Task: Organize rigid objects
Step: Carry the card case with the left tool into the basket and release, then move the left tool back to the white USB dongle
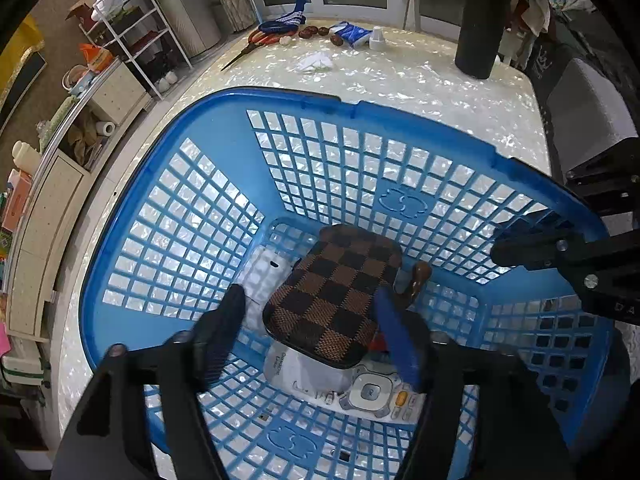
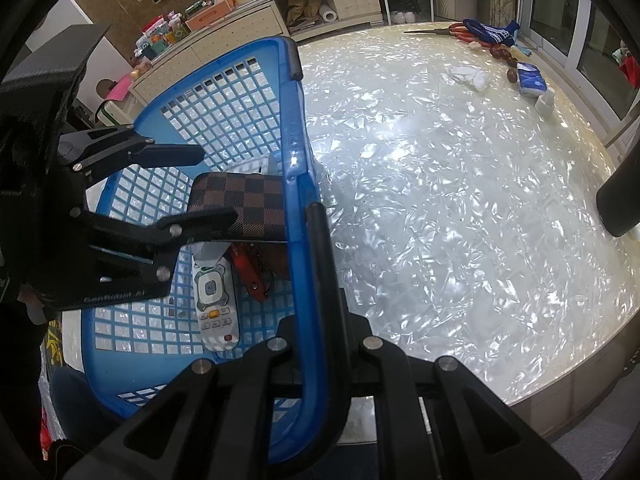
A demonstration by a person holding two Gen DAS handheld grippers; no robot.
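A blue plastic basket point(image 1: 208, 128) stands on the pearly table. Inside lies a brown checkered case point(image 1: 332, 296) on top of a white remote point(image 1: 372, 392) and another white object point(image 1: 264, 268). A red tool point(image 2: 248, 272) lies beside the remote point(image 2: 214, 300). My left gripper point(image 1: 312, 328) is open over the case, fingers either side of it and apart from it. It also shows in the right wrist view point(image 2: 208, 188). My right gripper point(image 2: 308, 236) is shut on the basket's rim point(image 2: 298, 184).
At the table's far edge lie red-handled scissors point(image 1: 256, 44), a blue sock point(image 1: 288, 20), brown nuts point(image 1: 312, 32), a blue tissue pack point(image 1: 352, 34) and crumpled tissue point(image 1: 314, 62). A dark cylinder point(image 1: 480, 20) stands at the far right. Shelves line the left wall.
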